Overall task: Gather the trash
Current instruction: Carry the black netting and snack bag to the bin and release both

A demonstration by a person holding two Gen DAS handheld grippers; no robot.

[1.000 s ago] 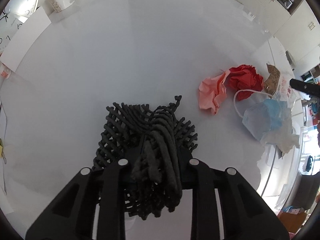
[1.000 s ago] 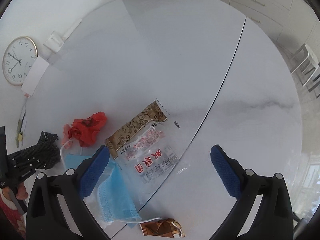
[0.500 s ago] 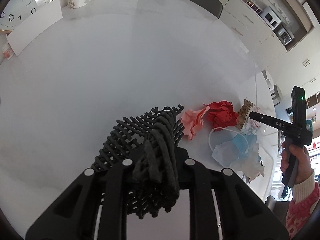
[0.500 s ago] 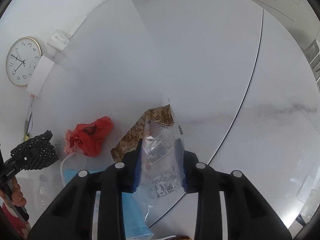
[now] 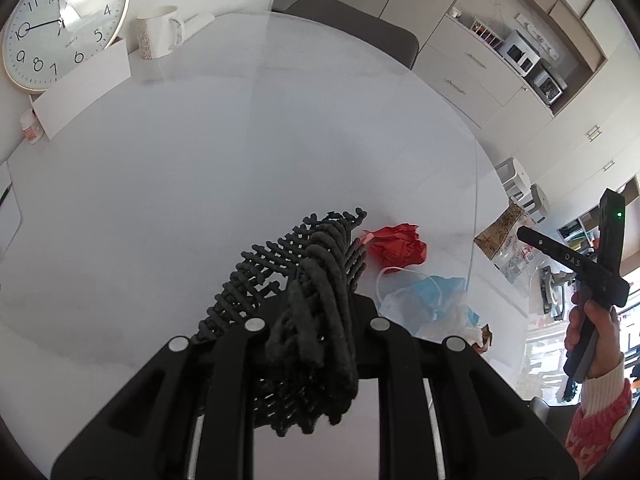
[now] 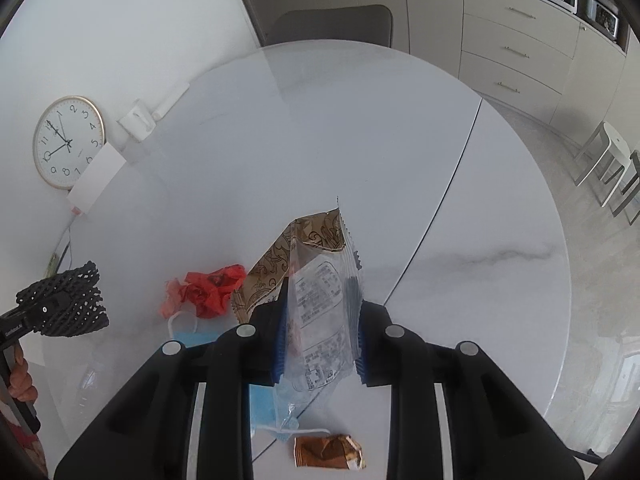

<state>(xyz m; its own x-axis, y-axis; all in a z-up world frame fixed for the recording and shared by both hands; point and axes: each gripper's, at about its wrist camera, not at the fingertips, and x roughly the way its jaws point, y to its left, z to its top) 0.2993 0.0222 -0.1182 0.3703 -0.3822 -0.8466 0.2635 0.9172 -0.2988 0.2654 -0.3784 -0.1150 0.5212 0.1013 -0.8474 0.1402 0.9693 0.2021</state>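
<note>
My left gripper (image 5: 316,316) is shut on a black mesh bag (image 5: 296,256), which hangs bunched between its fingers above the white round table (image 5: 200,184). My right gripper (image 6: 320,320) is shut on a clear plastic wrapper with a gold patterned end (image 6: 320,280), lifted off the table. On the table below lie a crumpled red paper (image 6: 208,288), a blue face mask (image 6: 192,336) and a crumpled brown foil wrapper (image 6: 328,450). In the left wrist view the red paper (image 5: 396,244) and the mask (image 5: 424,296) lie just right of the mesh.
A wall clock (image 5: 64,24), a white card (image 5: 84,84) and a mug (image 5: 158,32) stand at the table's far left edge. A grey chair (image 6: 332,26) is behind the table, with cabinets beyond. A person's hand (image 5: 592,328) holds the right gripper.
The right jaws closed from wide open onto the clear wrapper and lifted it off the table. The left gripper rose with the mesh bag, bringing more of the room into view.
</note>
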